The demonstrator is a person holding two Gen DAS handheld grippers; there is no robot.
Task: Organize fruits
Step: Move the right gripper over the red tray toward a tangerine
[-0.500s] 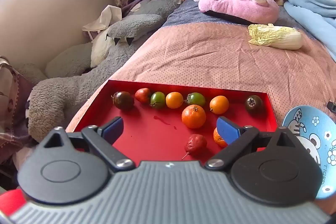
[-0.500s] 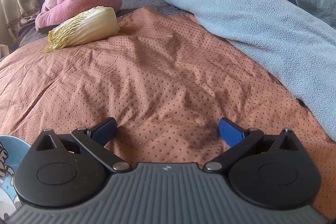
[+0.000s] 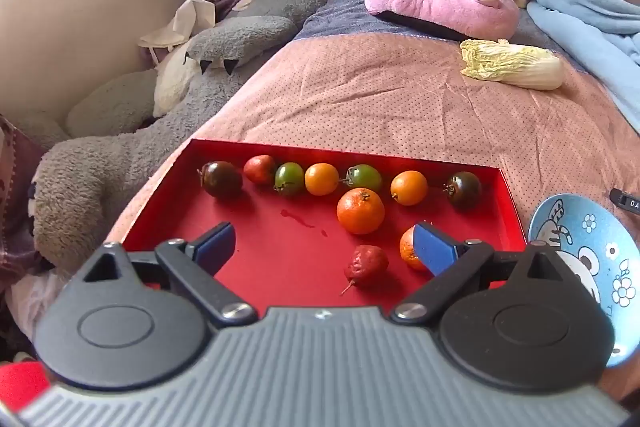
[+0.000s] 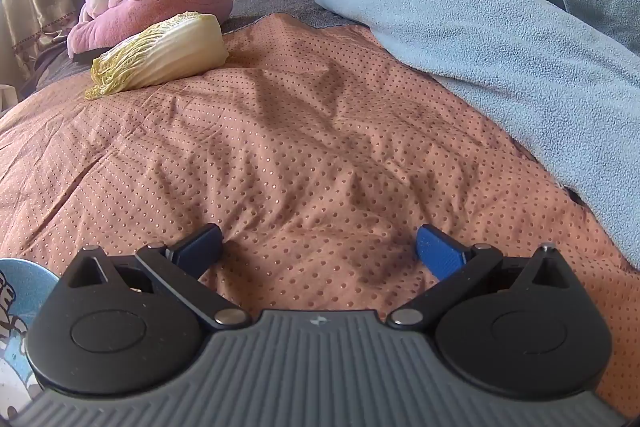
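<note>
Left gripper (image 3: 324, 241) spread wide, empty, over the red tray (image 3: 507, 205); a red fruit (image 3: 366, 265) and an orange (image 3: 408, 249) sit nearest, a bigger orange (image 3: 360, 211) behind, then a row of tomatoes (image 3: 322, 179) along the far wall. Plate (image 3: 588, 259) just right. Right gripper (image 4: 318, 243) open too, over bare bedspread (image 4: 300, 147), cabbage (image 4: 160, 53) far off

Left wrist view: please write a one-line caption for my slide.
Open left gripper above a red tray of tomatoes and oranges on a bed, blue bowl beside it.
</note>
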